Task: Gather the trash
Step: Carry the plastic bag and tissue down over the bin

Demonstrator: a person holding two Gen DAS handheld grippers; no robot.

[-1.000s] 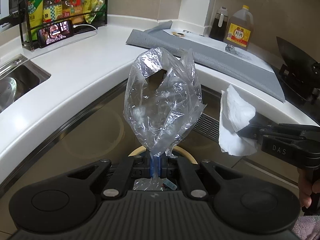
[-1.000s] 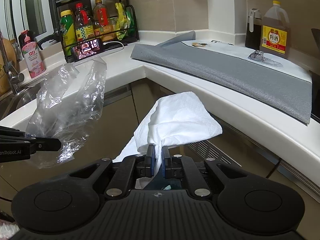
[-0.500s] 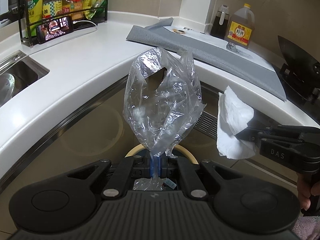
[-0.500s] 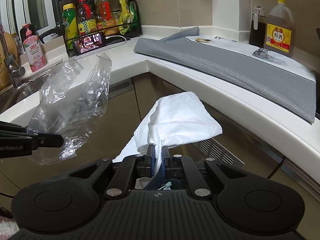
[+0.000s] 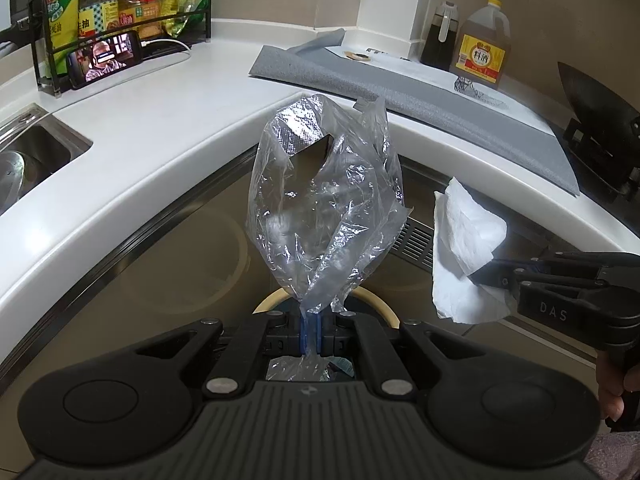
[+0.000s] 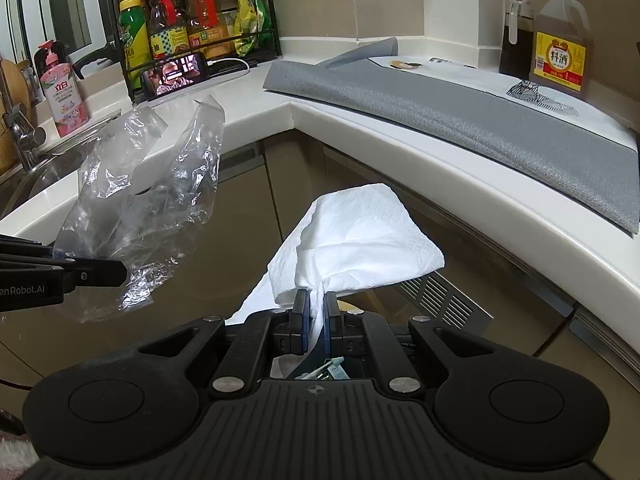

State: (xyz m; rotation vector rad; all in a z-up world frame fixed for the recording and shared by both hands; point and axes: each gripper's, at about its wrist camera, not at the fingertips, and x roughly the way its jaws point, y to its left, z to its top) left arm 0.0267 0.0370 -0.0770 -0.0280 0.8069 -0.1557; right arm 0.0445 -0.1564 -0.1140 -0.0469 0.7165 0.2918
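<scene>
Bin below left claw: only a tan rim arc shows, the rest hidden by claw body. White table curves behind; grey mat, oil jug, bottle rack on it. Left claw pinches crumpled clear plastic bag, held in air before the cabinet. Right claw pinches white paper towel, just beside the bag.

The right gripper pinches a white tissue; the left gripper clamps a clear bag beside it.
</scene>
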